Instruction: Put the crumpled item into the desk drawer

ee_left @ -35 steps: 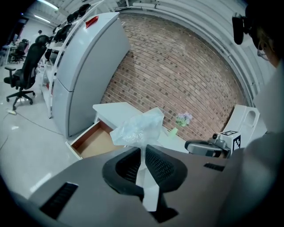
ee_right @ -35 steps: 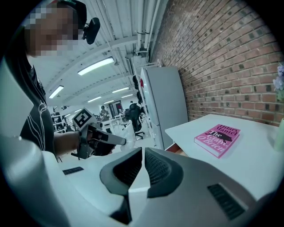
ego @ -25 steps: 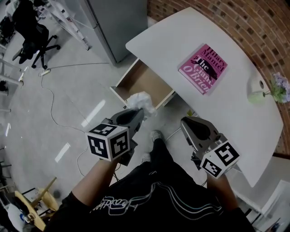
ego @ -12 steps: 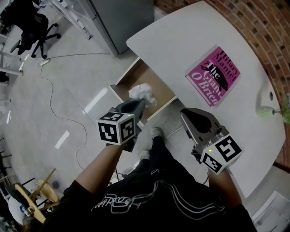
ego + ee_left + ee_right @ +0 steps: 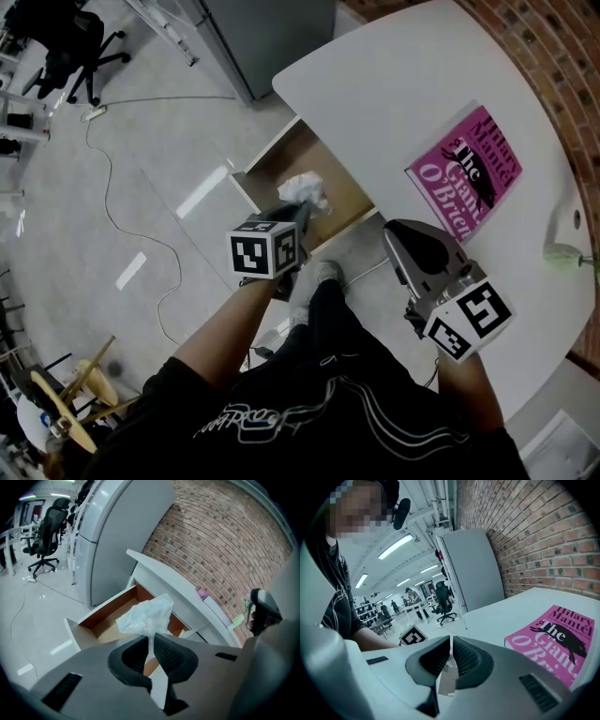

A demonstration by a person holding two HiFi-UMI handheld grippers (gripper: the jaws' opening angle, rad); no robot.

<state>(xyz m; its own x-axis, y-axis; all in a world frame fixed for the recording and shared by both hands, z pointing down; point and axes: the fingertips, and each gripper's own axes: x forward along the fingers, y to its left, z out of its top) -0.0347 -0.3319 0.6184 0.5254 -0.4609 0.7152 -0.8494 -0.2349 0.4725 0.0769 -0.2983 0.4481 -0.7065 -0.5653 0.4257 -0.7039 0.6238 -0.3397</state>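
Observation:
A crumpled white plastic wad (image 5: pixel 305 191) (image 5: pixel 146 616) sticks out of my left gripper (image 5: pixel 298 208) (image 5: pixel 151 641), whose jaws are shut on its lower end. It hangs just above the open wooden drawer (image 5: pixel 283 164) (image 5: pixel 108 616) pulled out from the white desk (image 5: pixel 394 103), over the drawer's front half. My right gripper (image 5: pixel 398 234) (image 5: pixel 450 648) is held low beside the desk's front edge, to the right of the drawer, jaws shut with nothing between them.
A pink book (image 5: pixel 466 175) (image 5: pixel 555 634) lies on the desk top. A grey cabinet (image 5: pixel 272 33) (image 5: pixel 117 541) stands left of the desk. A cable (image 5: pixel 122 216) runs over the floor, and office chairs (image 5: pixel 70 52) stand far left. A brick wall (image 5: pixel 220 541) lies behind the desk.
The left gripper has carried the wad forward, from in front of the drawer's front panel to over the drawer's inside. The right gripper has kept its place beside the desk.

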